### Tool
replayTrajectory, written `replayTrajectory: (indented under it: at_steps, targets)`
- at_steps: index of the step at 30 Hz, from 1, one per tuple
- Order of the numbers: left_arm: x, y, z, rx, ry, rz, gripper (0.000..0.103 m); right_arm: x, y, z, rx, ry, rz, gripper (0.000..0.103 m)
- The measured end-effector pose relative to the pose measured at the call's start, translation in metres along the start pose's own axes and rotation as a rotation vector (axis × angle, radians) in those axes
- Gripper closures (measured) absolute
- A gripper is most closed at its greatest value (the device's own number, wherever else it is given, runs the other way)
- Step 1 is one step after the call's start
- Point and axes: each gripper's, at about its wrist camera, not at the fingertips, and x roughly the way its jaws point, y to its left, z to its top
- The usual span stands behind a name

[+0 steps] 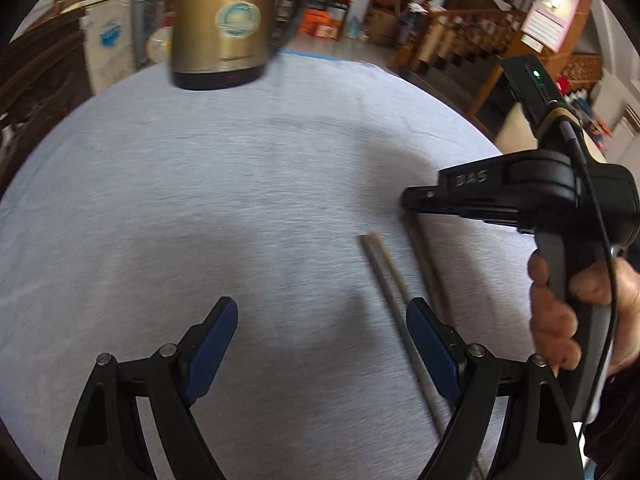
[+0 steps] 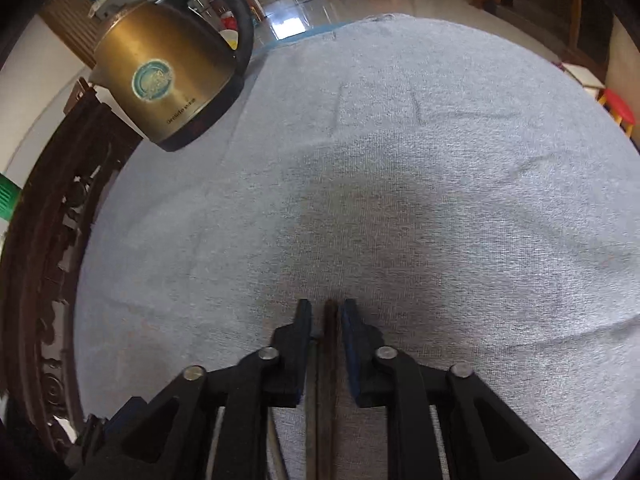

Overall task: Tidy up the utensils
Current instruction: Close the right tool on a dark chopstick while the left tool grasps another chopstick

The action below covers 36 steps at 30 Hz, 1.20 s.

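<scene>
A brass-coloured kettle (image 1: 224,28) is seen at the far left of the cloth-covered worktop (image 1: 200,200). The left claw (image 1: 322,344) is held tilted down over the cloth, its blue pads spread wide with nothing between them. Just beside its right pad a grey pair of chopsticks (image 1: 396,316) lies flat. Further right, the right claw (image 2: 325,320) is pitched steeply down by a hand (image 1: 560,312) wrapped around its handle, and is closed on a dark pair of chopsticks (image 2: 329,360) resting on the cloth.
</scene>
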Motion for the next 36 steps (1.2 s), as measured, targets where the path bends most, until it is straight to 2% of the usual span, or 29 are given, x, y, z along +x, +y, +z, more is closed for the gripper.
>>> replayTrajectory:
  at_steps: [1, 3, 8, 13, 14, 15, 17, 19, 21, 23, 27, 29, 30, 31, 32, 36]
  targets:
    - [0.005, -0.005, 0.001, 0.02, 0.015, -0.001, 0.019, -0.001, -0.001, -0.001, -0.008, -0.004, 0.0, 0.096]
    - [0.015, -0.013, 0.003, 0.043, 0.046, 0.01, 0.03, -0.003, -0.009, -0.003, -0.003, -0.013, 0.009, 0.096]
    - [0.026, -0.027, 0.009, 0.109, 0.049, 0.076, 0.034, -0.011, -0.035, -0.005, 0.035, -0.004, 0.04, 0.095]
    - [0.032, -0.032, 0.018, 0.127, 0.057, 0.089, 0.036, -0.014, -0.05, -0.003, 0.07, 0.041, 0.071, 0.092]
    - [0.033, -0.033, 0.02, 0.131, 0.067, 0.095, 0.037, -0.013, -0.051, -0.003, 0.079, 0.063, 0.072, 0.092]
    - [0.035, -0.033, 0.022, 0.137, 0.073, 0.105, 0.043, -0.013, -0.051, -0.003, 0.082, 0.076, 0.071, 0.092]
    - [0.038, -0.037, 0.026, 0.172, 0.087, 0.158, 0.05, -0.013, -0.047, -0.002, 0.071, 0.091, 0.066, 0.087]
    - [0.039, -0.036, 0.031, 0.178, 0.105, 0.152, 0.054, -0.013, -0.043, -0.003, 0.065, 0.099, 0.064, 0.075]
    - [0.039, -0.032, 0.034, 0.182, 0.116, 0.153, 0.064, -0.012, -0.038, -0.002, 0.059, 0.099, 0.06, 0.071]
    - [0.038, -0.025, 0.038, 0.167, 0.138, 0.155, 0.069, -0.012, -0.03, -0.002, 0.029, 0.099, 0.036, 0.069]
    - [0.041, -0.012, 0.041, 0.149, 0.163, 0.148, 0.069, -0.008, -0.011, -0.002, -0.05, 0.07, -0.042, 0.07]
    - [0.043, -0.007, 0.047, 0.114, 0.173, 0.124, 0.062, -0.008, -0.004, -0.004, -0.117, 0.05, -0.1, 0.076]
    - [0.046, -0.004, 0.051, 0.099, 0.177, 0.113, 0.053, -0.007, 0.0, -0.005, -0.144, 0.041, -0.126, 0.084]
    - [0.048, -0.003, 0.054, 0.077, 0.18, 0.111, 0.051, -0.006, 0.004, -0.006, -0.168, 0.029, -0.149, 0.091]
    - [0.05, -0.002, 0.056, 0.067, 0.178, 0.116, 0.049, -0.005, 0.006, -0.007, -0.192, 0.014, -0.169, 0.092]
    - [0.058, -0.002, 0.066, 0.037, 0.156, 0.143, 0.051, -0.009, 0.002, -0.01, -0.228, -0.012, -0.159, 0.096]
